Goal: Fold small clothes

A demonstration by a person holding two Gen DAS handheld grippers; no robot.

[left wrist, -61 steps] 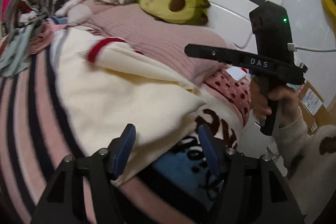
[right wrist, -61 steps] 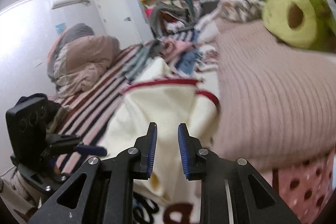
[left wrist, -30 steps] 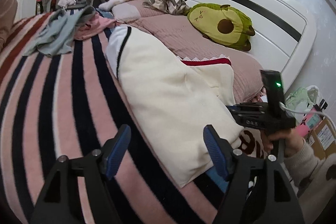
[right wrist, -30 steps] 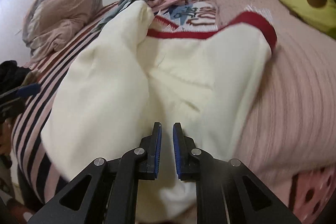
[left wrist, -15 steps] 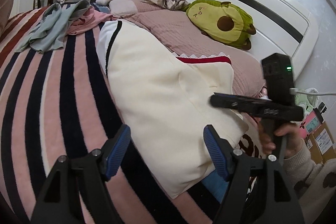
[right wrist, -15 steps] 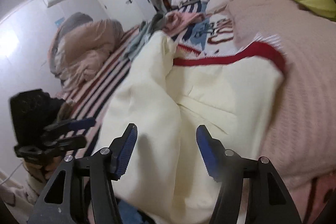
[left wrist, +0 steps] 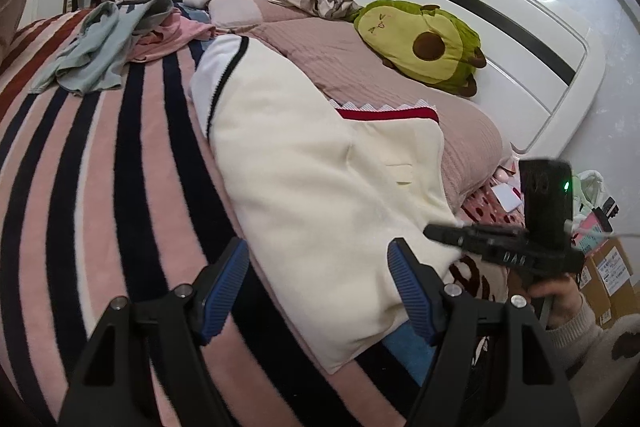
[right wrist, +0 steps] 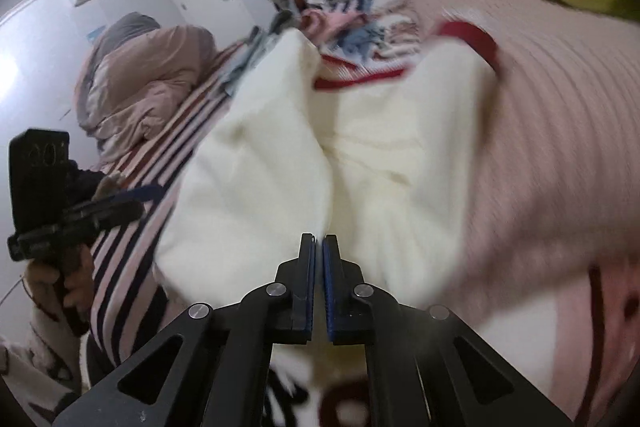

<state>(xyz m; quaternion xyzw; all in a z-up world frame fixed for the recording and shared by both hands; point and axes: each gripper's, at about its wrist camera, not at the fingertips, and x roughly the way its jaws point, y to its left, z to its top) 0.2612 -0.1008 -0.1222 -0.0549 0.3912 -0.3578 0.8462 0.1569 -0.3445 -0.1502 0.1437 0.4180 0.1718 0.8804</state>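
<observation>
A cream sweater (left wrist: 320, 179) with a red collar band (left wrist: 386, 113) lies folded on the striped bed; it also shows in the right wrist view (right wrist: 320, 155). My left gripper (left wrist: 318, 279) is open and empty, hovering over the sweater's near edge. My right gripper (right wrist: 319, 255) has its jaws together at the sweater's near fold; whether cloth is pinched between them is not visible. In the left wrist view the right gripper (left wrist: 436, 231) sits at the sweater's right edge. The left gripper (right wrist: 132, 201) shows at the left of the right wrist view.
A pink, black and white striped blanket (left wrist: 80, 187) covers the bed. A pink ribbed pillow (left wrist: 360, 67) and an avocado plush (left wrist: 424, 47) lie by the white headboard (left wrist: 500, 27). Loose clothes (left wrist: 104, 47) are heaped at the far left. Cardboard boxes (left wrist: 608, 275) stand beside the bed.
My right gripper was open half a second ago and has shut at the sweater's near fold. My left gripper stays open and has barely moved.
</observation>
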